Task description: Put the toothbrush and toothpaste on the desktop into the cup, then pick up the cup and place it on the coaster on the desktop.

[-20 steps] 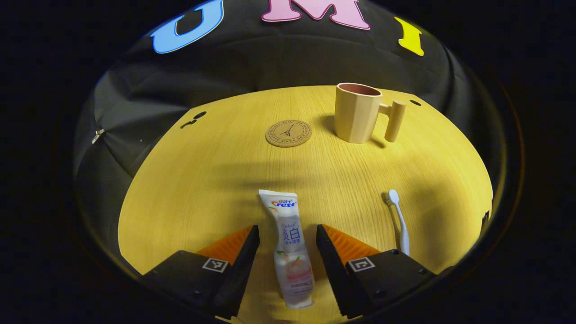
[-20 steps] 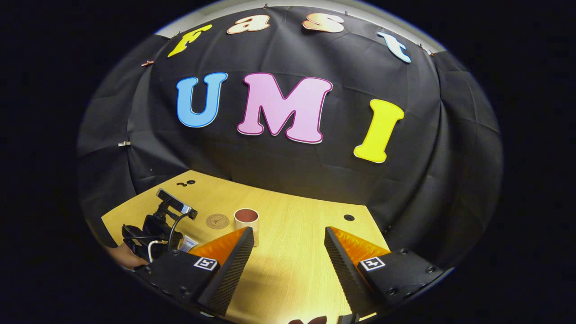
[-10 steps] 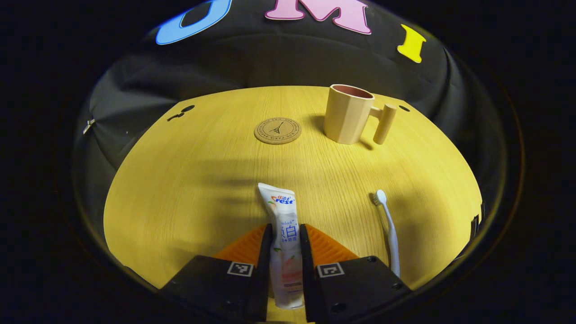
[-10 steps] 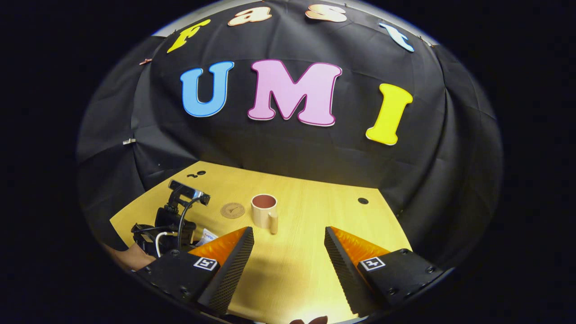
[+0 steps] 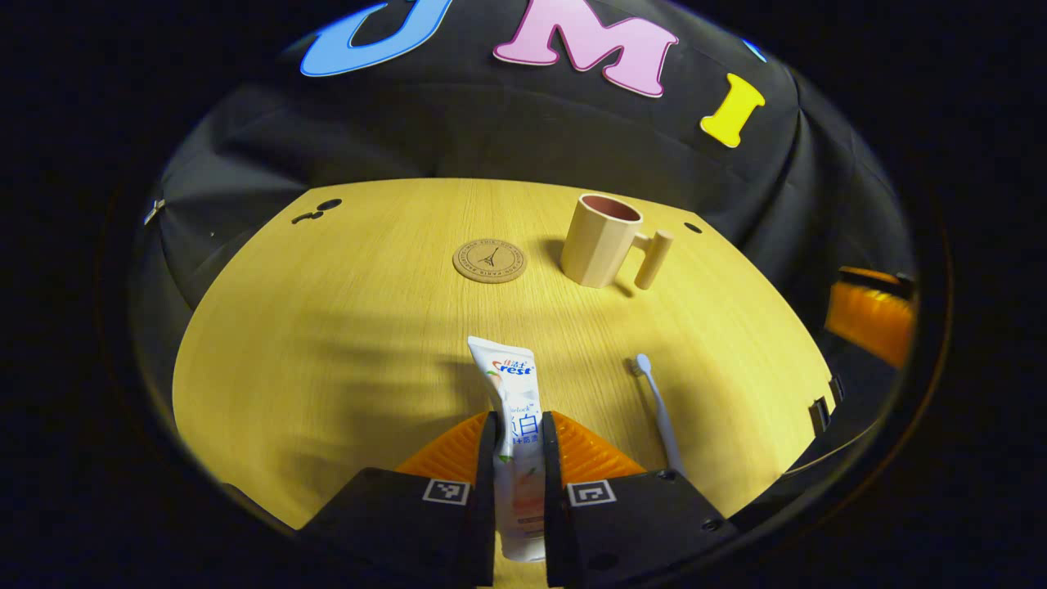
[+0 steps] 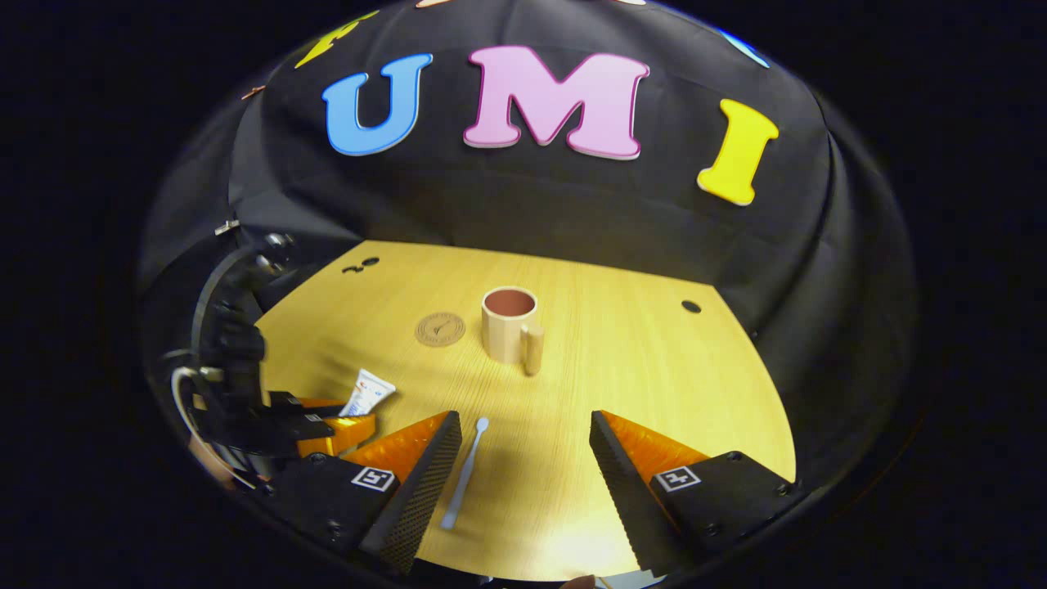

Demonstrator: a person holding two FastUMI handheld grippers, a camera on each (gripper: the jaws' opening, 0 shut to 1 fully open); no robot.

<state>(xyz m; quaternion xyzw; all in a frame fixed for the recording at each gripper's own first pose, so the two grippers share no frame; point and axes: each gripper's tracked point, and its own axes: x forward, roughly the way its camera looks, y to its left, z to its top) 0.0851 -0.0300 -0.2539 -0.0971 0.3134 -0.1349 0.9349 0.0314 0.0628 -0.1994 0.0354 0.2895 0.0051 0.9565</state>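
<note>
In the left gripper view, the left gripper is seen closed on the white plastic toothpaste tube, both fingers pressed against its lower half. The tube's long axis runs straight ahead between the fingers, its flat crimped end pointing forward and its cap end back toward the camera; whether it is off the yellow wood-grain desktop cannot be told. Just to the right of this gripper lies the slim white toothbrush, its long axis also running roughly away from the fingers, bristle head at the far end. Farther ahead and a little to the right stands the beige faceted cup, upright, its open mouth up and its peg-like handle to the right. Ahead and just left of the cup lies the round cork coaster, apart from it. The coming move is judged to turn on this: the cup lies forward and slightly right of the held tube, so the tube would need tipping upright before being lowered in. In the right gripper view, the right gripper is spread wide with nothing held; the toothbrush lies just inside its left finger, handle near and head far, so this gripper is judged the nearer one for it, with the cup well ahead.
</note>
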